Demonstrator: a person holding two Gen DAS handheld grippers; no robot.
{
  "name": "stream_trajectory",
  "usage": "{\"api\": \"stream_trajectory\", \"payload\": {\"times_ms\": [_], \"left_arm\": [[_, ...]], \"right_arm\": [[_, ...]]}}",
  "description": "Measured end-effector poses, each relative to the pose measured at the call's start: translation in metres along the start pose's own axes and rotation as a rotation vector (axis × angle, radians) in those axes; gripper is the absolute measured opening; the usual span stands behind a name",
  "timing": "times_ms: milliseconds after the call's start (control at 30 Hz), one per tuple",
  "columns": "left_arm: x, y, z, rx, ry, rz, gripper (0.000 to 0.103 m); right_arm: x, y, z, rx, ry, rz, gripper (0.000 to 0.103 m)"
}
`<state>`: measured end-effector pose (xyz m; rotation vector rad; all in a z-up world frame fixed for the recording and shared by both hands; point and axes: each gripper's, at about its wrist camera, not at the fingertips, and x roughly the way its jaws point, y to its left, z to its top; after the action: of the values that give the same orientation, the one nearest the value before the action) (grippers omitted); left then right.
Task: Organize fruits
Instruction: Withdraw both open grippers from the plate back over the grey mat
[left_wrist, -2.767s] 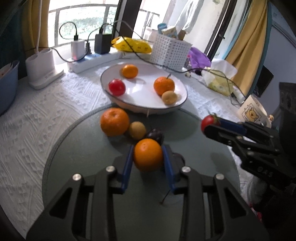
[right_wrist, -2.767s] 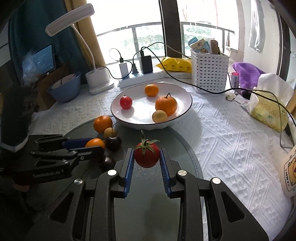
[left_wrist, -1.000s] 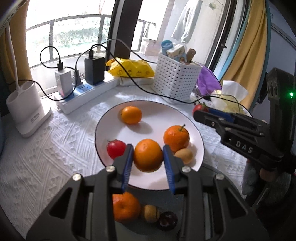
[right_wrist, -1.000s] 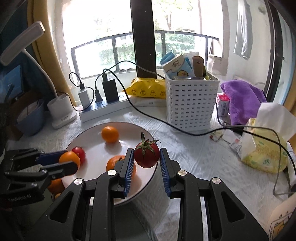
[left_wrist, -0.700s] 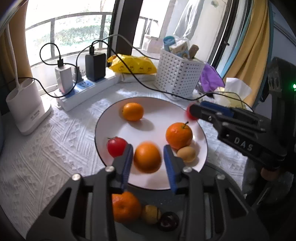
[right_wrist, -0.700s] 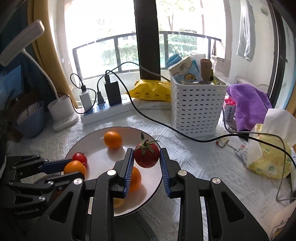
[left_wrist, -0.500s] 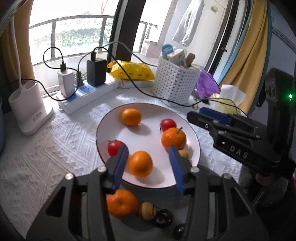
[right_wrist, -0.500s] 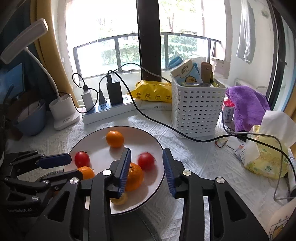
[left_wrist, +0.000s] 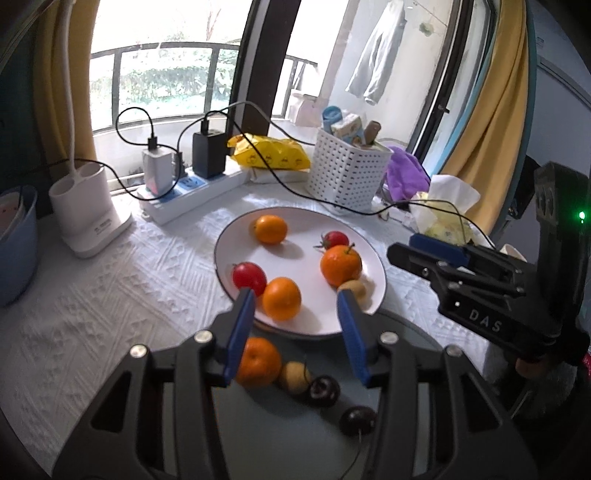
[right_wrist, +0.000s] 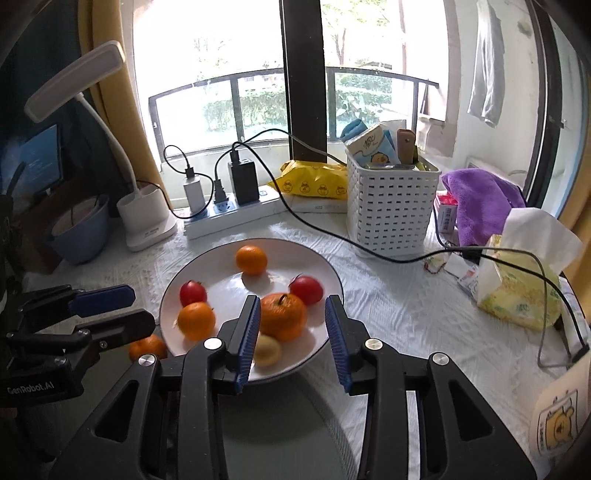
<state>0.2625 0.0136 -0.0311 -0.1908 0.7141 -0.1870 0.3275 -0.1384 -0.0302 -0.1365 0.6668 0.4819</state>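
White tablecloth (right_wrist: 399, 310), plate (left_wrist: 306, 325) with 6 fruits, both tongs empty

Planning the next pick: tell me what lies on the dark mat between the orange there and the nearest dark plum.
In the left wrist view, one small tan fruit lies between the orange and the dark plum, apparently touching both.

White plate (left_wrist: 373, 254) mid-frame: three oranges (left_wrist: 281, 298), two tomatoes (left_wrist: 249, 276), one small yellowish fruit (left_wrist: 354, 288). Below plate: orange (left_wrist: 258, 362), yellowish fruit, two dark fruits (left_wrist: 324, 391).

both wrist views downward, sharing plate (left_wrist: 376, 258)
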Motion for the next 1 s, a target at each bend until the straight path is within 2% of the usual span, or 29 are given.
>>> {"api": "stream_trajectory", "payload": {"times_ms": [1000], "left_arm": [[-0.053, 0.020, -0.063, -0.053, 0.006, 0.051, 0.048]], "right_arm": [[-0.033, 0.061, -0.060, -0.051, 0.084, 0.064, 0.038]]}}
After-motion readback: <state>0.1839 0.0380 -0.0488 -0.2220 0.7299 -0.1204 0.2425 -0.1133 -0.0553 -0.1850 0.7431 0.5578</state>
